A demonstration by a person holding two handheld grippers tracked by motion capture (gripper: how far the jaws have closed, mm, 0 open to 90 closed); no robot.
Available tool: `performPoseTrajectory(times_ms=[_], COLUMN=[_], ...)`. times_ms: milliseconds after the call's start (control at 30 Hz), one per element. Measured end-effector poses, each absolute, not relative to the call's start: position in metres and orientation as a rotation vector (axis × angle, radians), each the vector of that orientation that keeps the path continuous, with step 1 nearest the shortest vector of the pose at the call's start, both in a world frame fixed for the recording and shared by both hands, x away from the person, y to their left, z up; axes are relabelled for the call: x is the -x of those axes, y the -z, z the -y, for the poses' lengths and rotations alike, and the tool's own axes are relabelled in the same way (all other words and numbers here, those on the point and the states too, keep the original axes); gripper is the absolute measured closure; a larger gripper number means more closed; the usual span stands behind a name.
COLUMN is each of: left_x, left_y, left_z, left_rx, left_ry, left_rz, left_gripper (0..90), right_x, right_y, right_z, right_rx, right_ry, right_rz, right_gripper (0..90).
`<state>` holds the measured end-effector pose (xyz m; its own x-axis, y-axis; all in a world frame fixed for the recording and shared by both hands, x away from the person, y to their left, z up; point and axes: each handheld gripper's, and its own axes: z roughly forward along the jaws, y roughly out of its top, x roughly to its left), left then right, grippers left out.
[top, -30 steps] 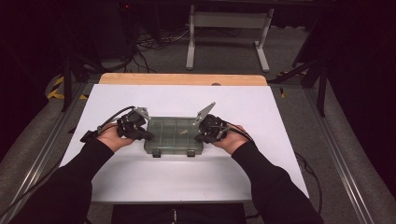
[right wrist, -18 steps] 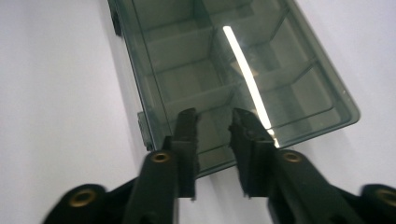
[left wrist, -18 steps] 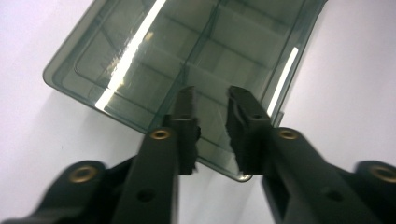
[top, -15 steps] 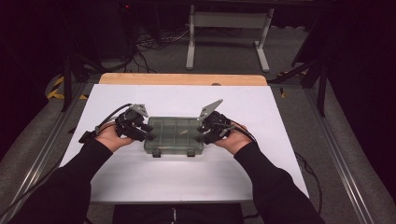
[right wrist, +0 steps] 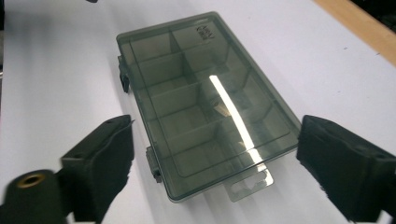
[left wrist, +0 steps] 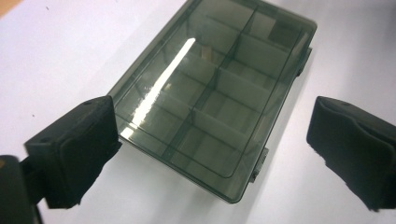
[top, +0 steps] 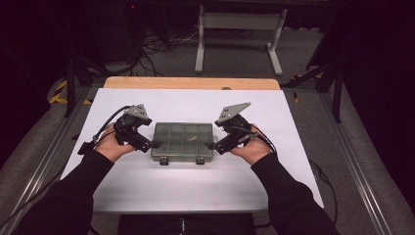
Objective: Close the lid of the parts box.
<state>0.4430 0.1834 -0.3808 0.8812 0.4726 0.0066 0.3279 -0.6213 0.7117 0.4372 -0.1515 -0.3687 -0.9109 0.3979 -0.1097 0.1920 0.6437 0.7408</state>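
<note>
A smoky see-through compartment box [top: 183, 142] lies flat on the white table with its lid closed and two latches on the near side. One compartment holds a small pale piece [top: 193, 138]. My left gripper [top: 152, 144] is just off the box's left end and my right gripper [top: 214, 145] just off its right end. Both have just been opening their jaws, which now stand wide and hold nothing. In the left gripper view the box [left wrist: 210, 98] lies ahead between the black pads [left wrist: 74, 149]. The right gripper view shows the same box [right wrist: 205, 107] past its pads [right wrist: 341, 163].
The white table top [top: 195, 191] has a wooden strip [top: 191, 82] along its far edge. Beyond the table a grey metal stand [top: 240, 29] and cables sit on the dark floor. Metal rails run along both sides of the table.
Both grippers have drawn back a little from the ends of the box and lifted slightly, and their jaws have opened. The box has stayed in place.
</note>
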Motion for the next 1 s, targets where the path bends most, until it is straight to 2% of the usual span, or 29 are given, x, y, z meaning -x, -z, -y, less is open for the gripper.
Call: performPoseTrajectory(times_ms=[233, 600, 1000], left_x=[-0.428, -0.401, -0.378], left_y=[0.381, 0.394, 0.421], left_z=[-0.199, -0.224, -0.247], left_rx=[-2.188, -1.995, -1.755], left_ry=[-0.286, -0.424, -0.481], left_rz=[-0.571, -0.576, -0.575], left_gripper=[1.6, 0.6, 1.2], right_x=[-0.425, -0.407, -0.394], right_y=[0.367, 0.375, 0.399], right_z=[0.17, 0.202, 0.228], right_rx=[-0.471, -0.469, -0.512], right_ry=[-1.214, -1.339, -1.455], right_rz=[-2.519, -2.371, -2.249], right_gripper=[1.1, 0.0, 0.0])
